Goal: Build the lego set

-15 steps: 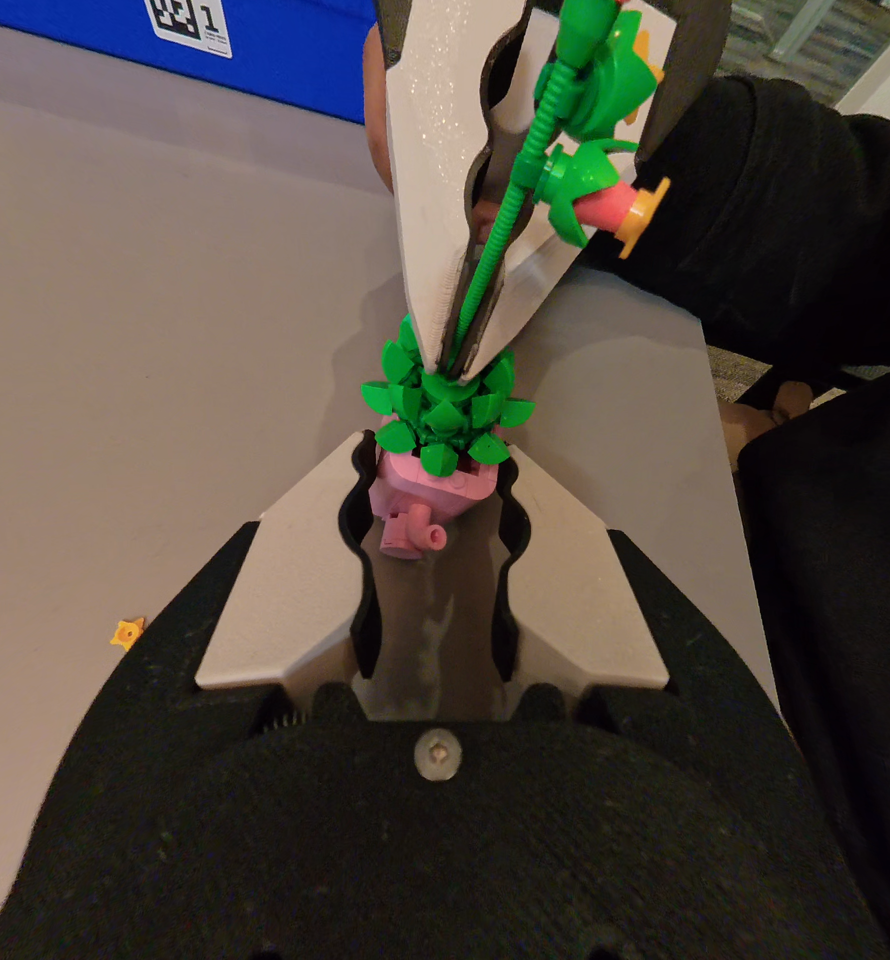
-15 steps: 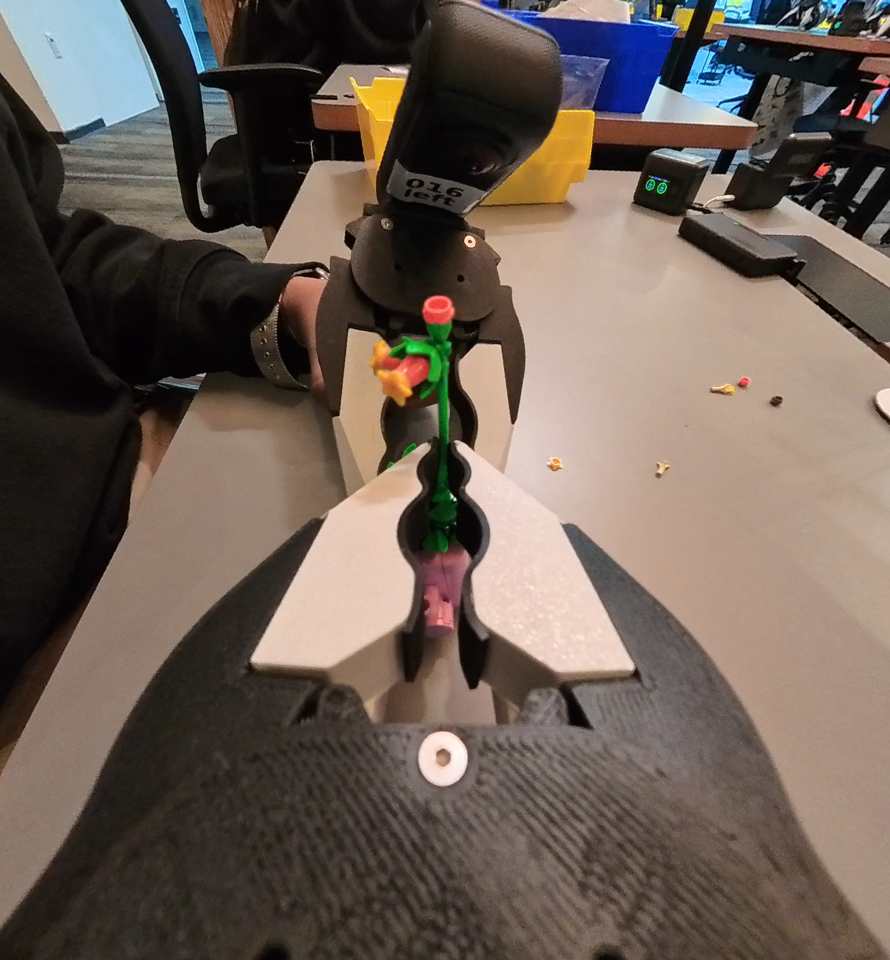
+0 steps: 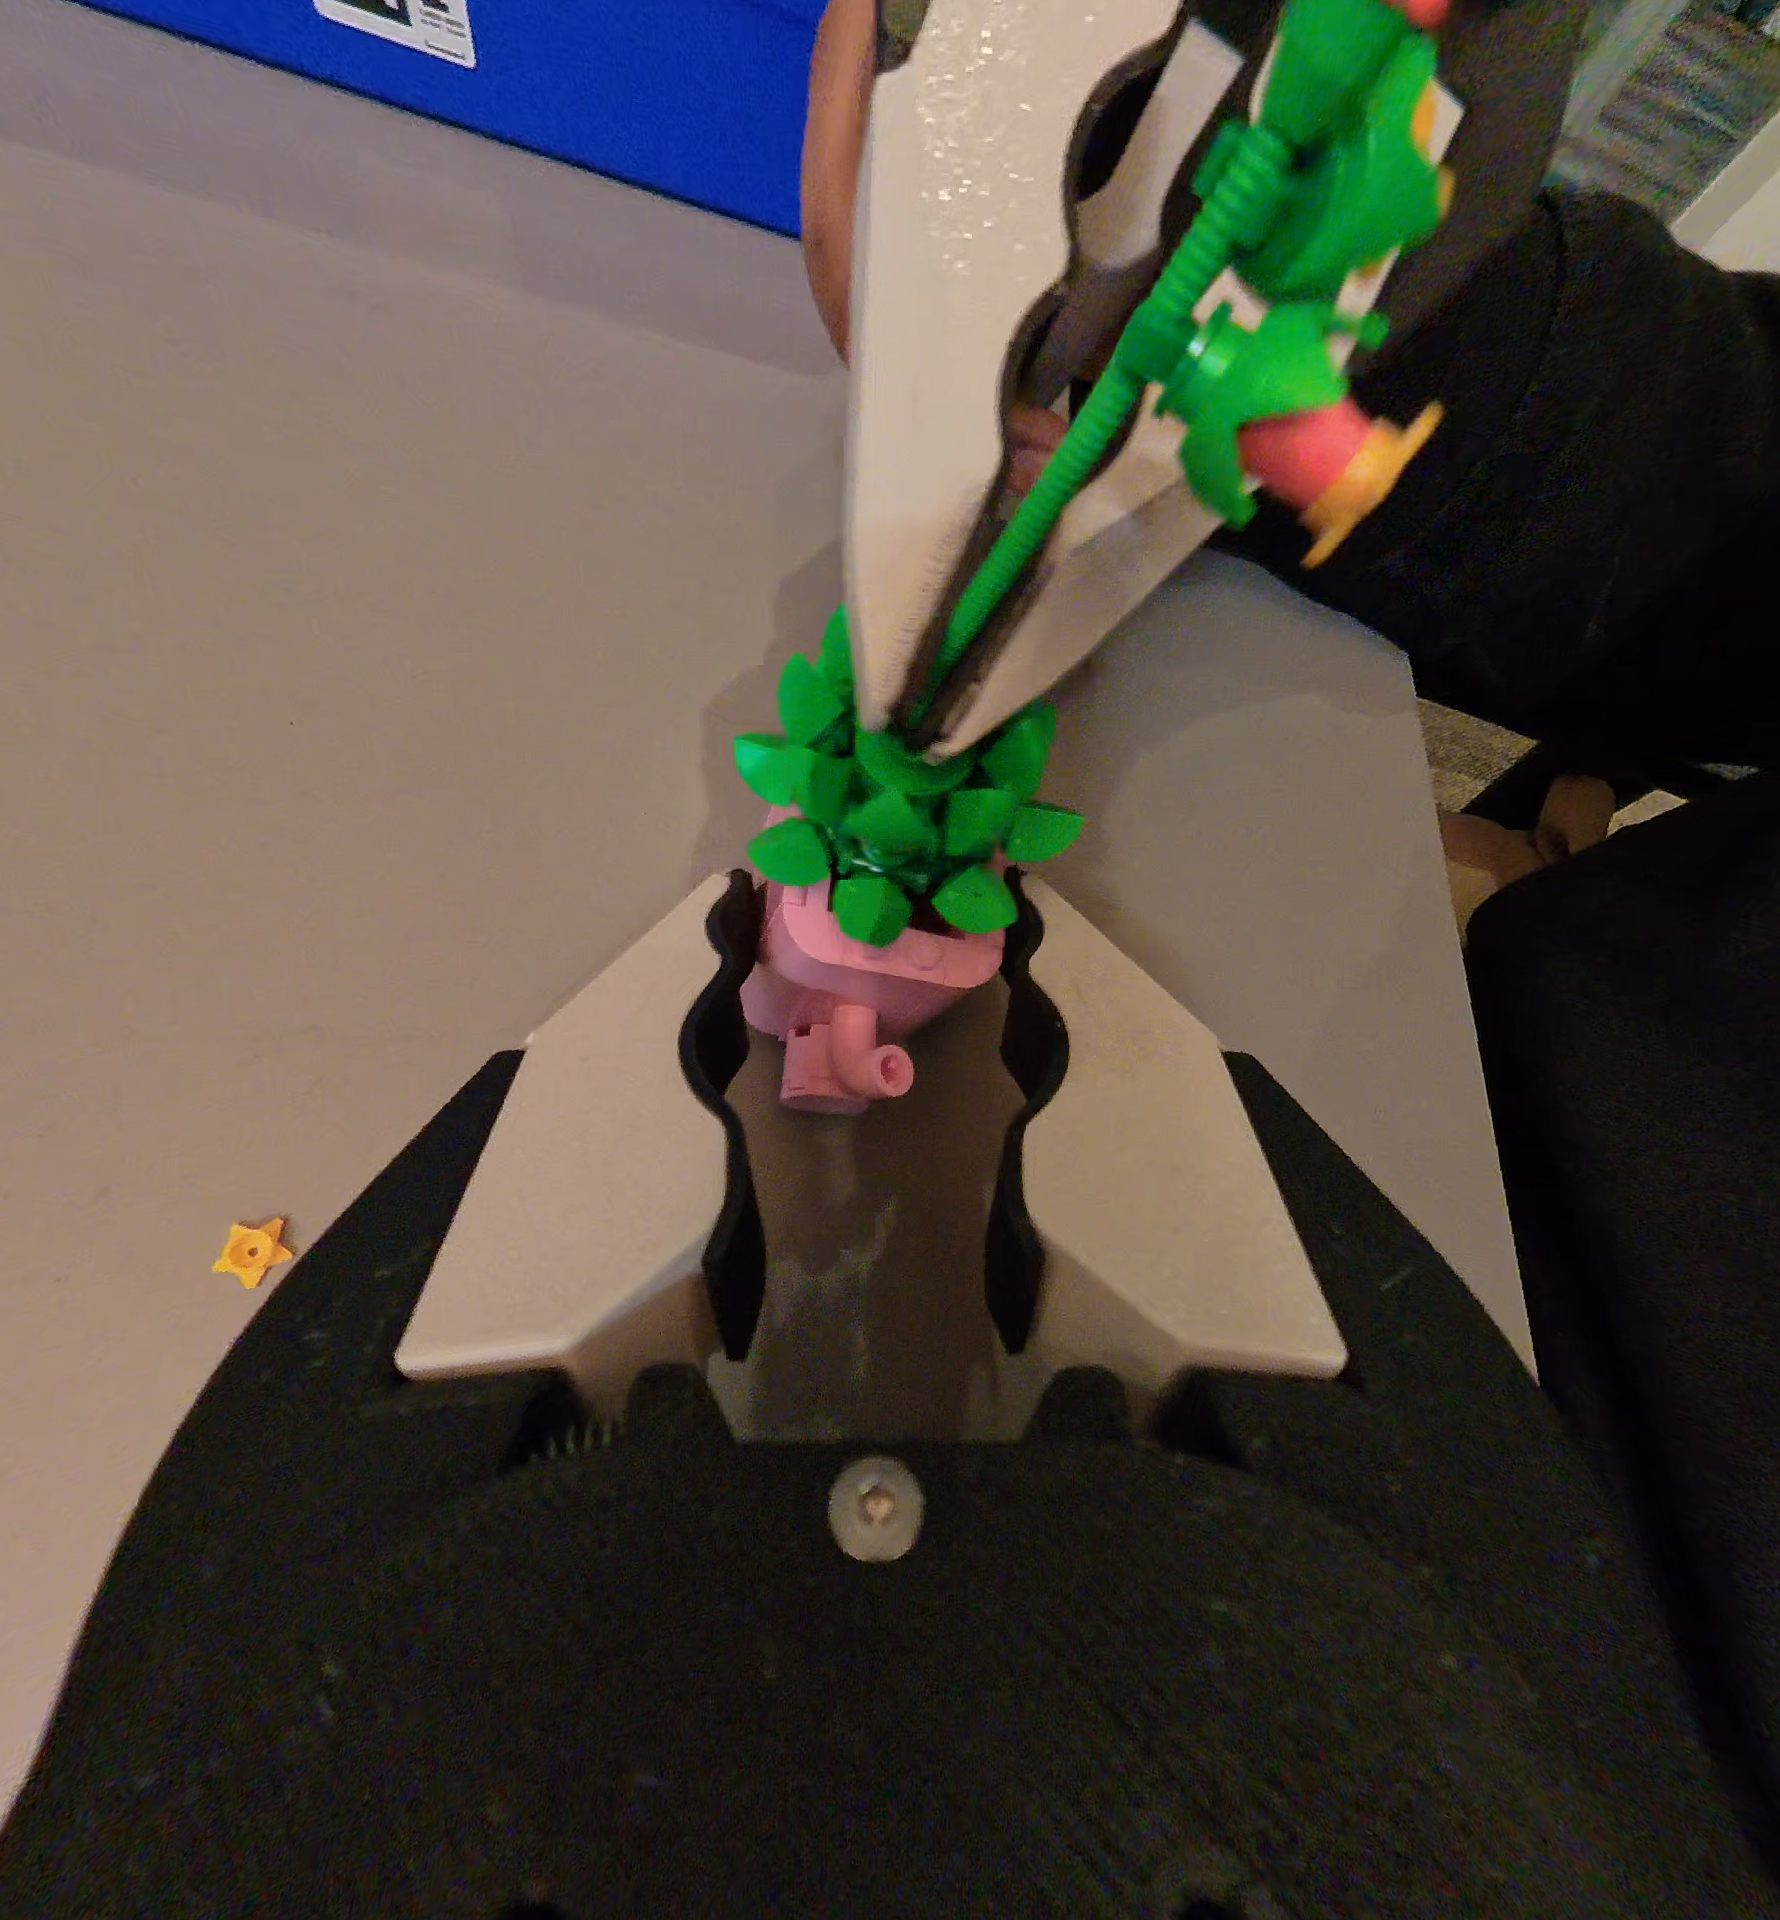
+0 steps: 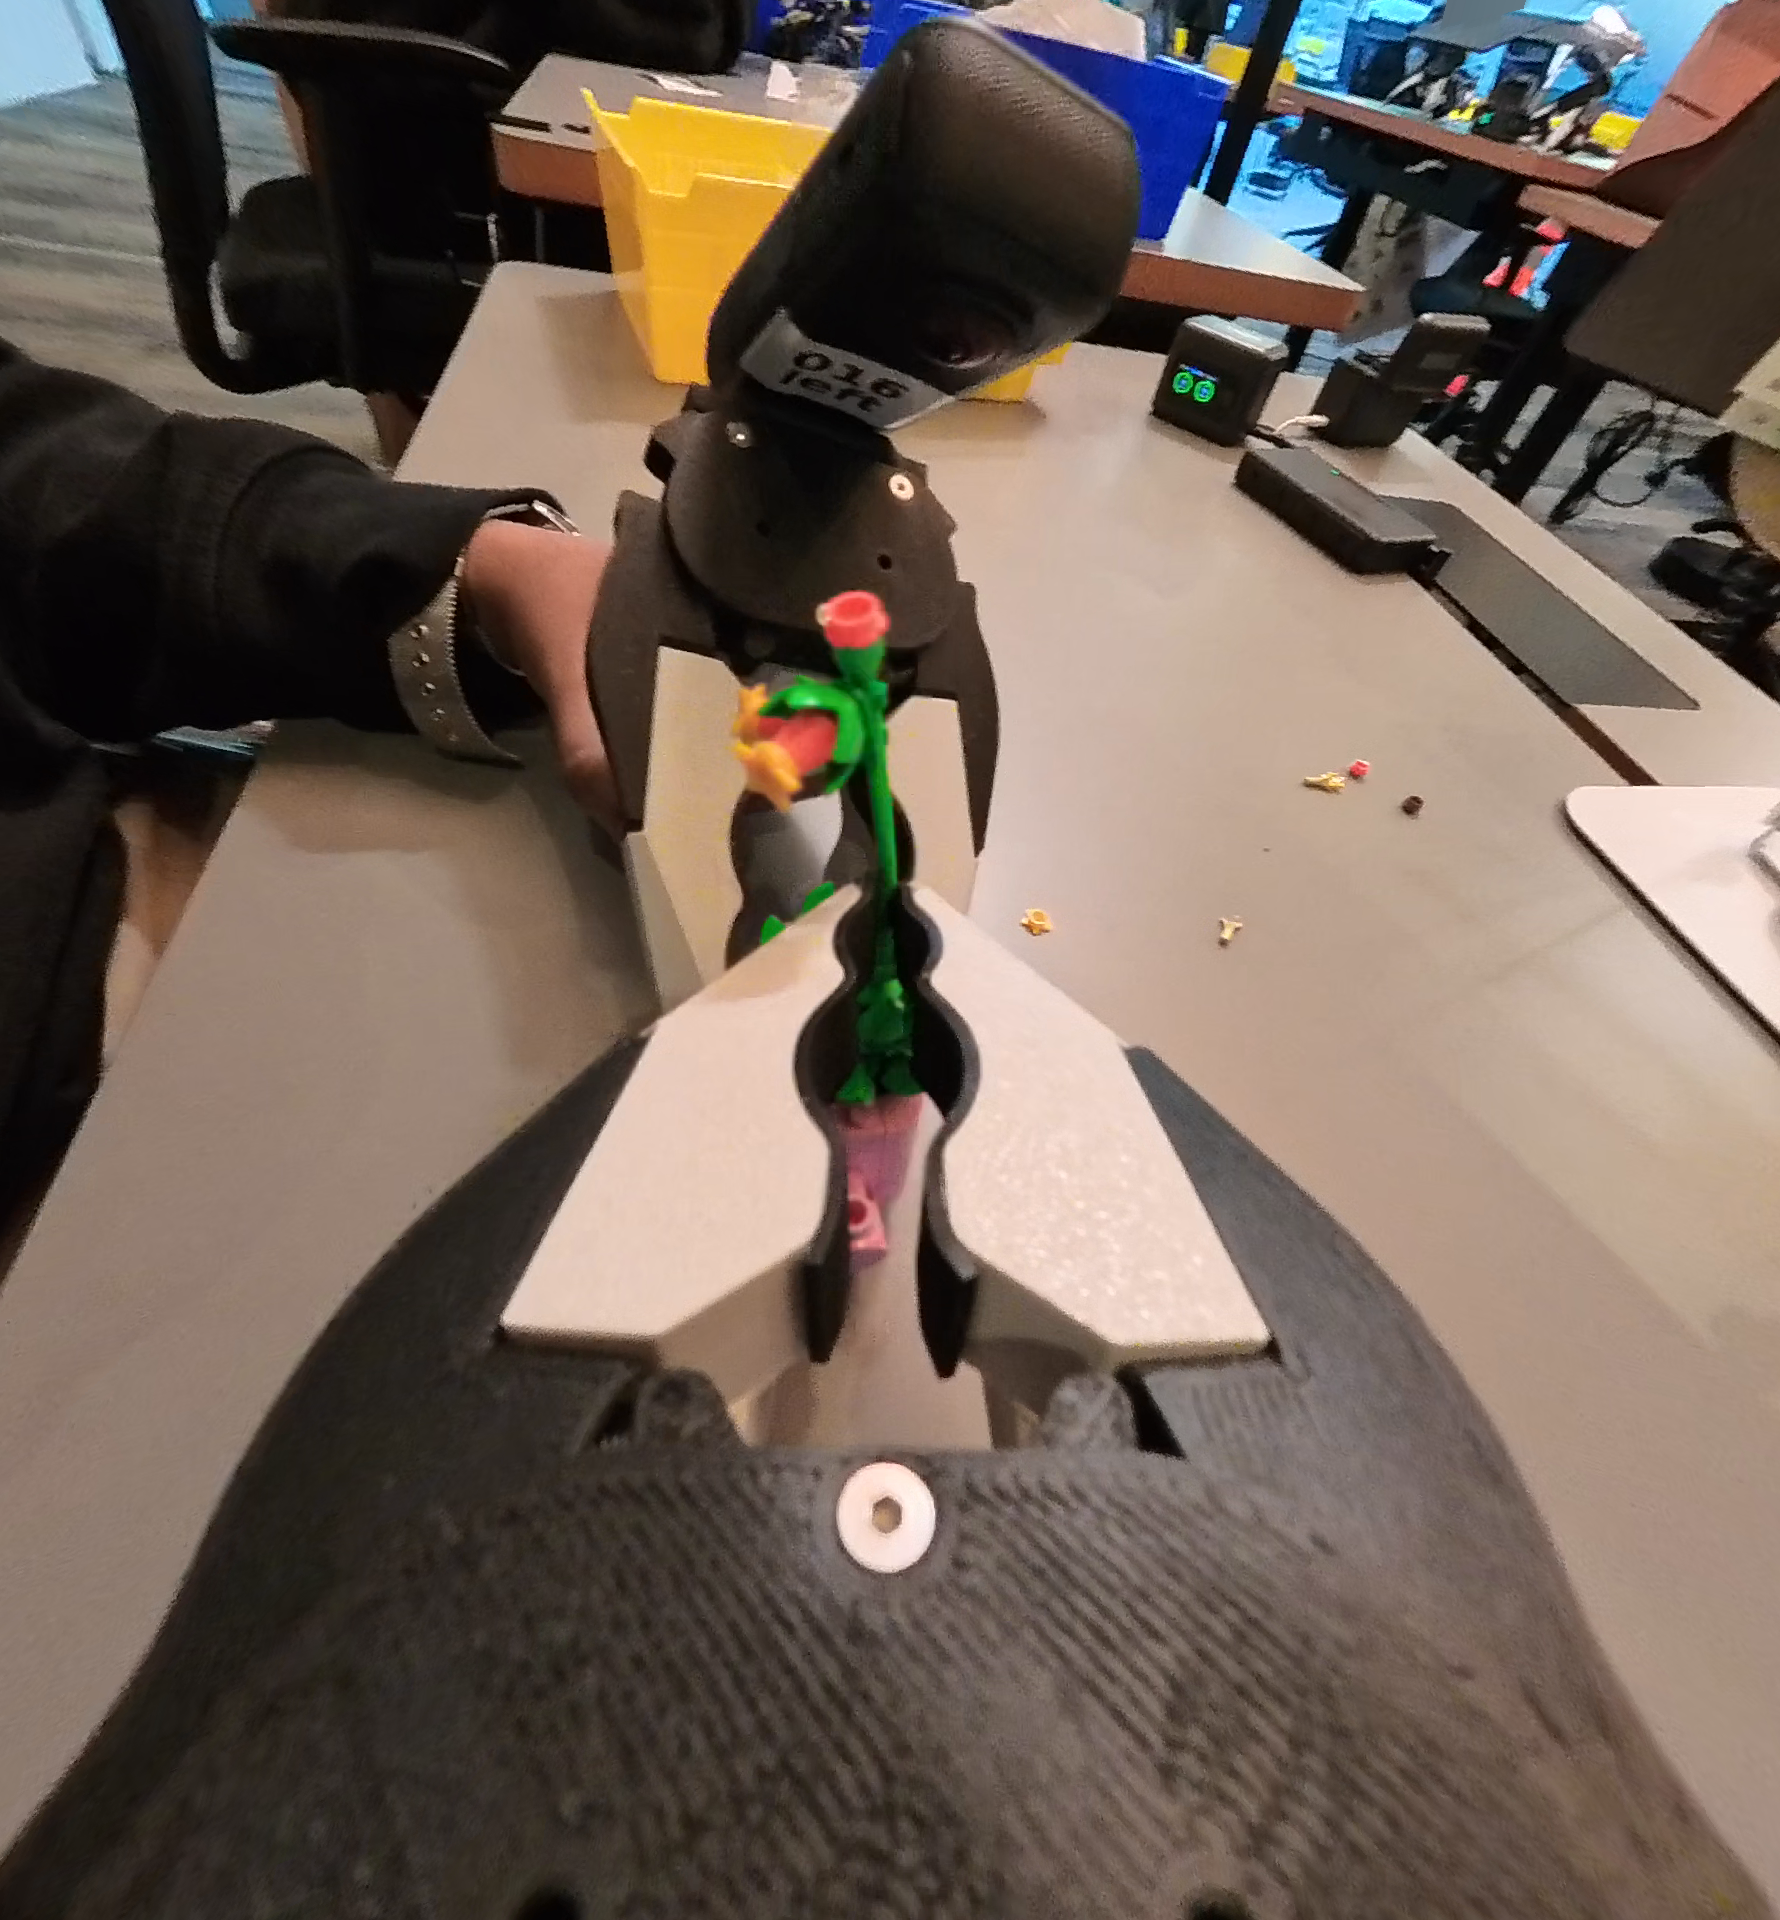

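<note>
- Stem insertion was the step in hand: the right gripper [image 3: 912,727] was clamped on the ribbed green plastic stem [image 3: 1057,488], its tips pressed down among the cluster of green plastic leaves [image 3: 891,821].
- Left gripper [image 3: 870,914] was closed on the pink brick pot [image 3: 855,971] that carries those leaves; the pot sat between its fingertips, its small pink spout [image 3: 860,1070] pointing back toward the camera.
- Compared with half a second earlier, the grips and the arrangement were unchanged; the stem leaned much as before, with no visible further seating. In my judgement the press was ongoing or just finishing.
- The stem's upper end bore green sepals, a coral tubular flower with an orange tip [image 3: 1322,457], and a coral bud on top [image 4: 853,619].
- Whether the stem's foot had fully seated could not be told; the leaves and the gripper tips hid the joint.
- A loose orange star-shaped piece [image 3: 252,1252] lay on the grey table [image 3: 242,727], well apart from the assembly; a few more small pieces [image 4: 1037,921] lay farther off. These suggest flowers remained to be fitted.
</note>
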The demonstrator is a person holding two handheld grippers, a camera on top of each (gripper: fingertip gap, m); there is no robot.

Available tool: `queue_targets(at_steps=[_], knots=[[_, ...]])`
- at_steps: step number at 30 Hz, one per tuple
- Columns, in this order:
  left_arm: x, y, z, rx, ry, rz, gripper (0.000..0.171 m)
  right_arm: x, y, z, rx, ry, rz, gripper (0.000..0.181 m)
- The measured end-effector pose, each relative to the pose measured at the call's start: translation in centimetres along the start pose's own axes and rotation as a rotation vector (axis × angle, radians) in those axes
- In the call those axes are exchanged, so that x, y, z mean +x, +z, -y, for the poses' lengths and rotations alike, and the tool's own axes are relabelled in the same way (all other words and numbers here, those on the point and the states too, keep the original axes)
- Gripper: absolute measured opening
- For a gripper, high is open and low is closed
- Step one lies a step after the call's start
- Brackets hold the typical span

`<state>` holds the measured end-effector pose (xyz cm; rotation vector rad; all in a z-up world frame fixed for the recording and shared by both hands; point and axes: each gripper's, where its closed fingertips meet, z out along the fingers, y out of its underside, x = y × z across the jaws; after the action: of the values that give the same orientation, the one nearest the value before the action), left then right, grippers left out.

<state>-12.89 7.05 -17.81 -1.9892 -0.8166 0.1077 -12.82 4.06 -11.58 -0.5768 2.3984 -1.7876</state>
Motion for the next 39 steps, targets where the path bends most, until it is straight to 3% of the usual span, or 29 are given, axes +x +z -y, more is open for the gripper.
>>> queue_targets(at_steps=[11,23,39], knots=[[-0.2,0.1,-0.2,-0.014,-0.015,0.007,0.044,-0.3,0.1,0.5,0.066,0.097,0.062,0.001],[-0.5,0.2,-0.2,-0.023,-0.006,0.036,0.042,0.3,-0.4,0.0,-0.015,0.096,0.03,0.001],[-0.6,-0.2,0.3,0.02,0.01,0.057,0.04,0.6,-1.1,-0.6,-0.019,0.173,0.052,0.0]])
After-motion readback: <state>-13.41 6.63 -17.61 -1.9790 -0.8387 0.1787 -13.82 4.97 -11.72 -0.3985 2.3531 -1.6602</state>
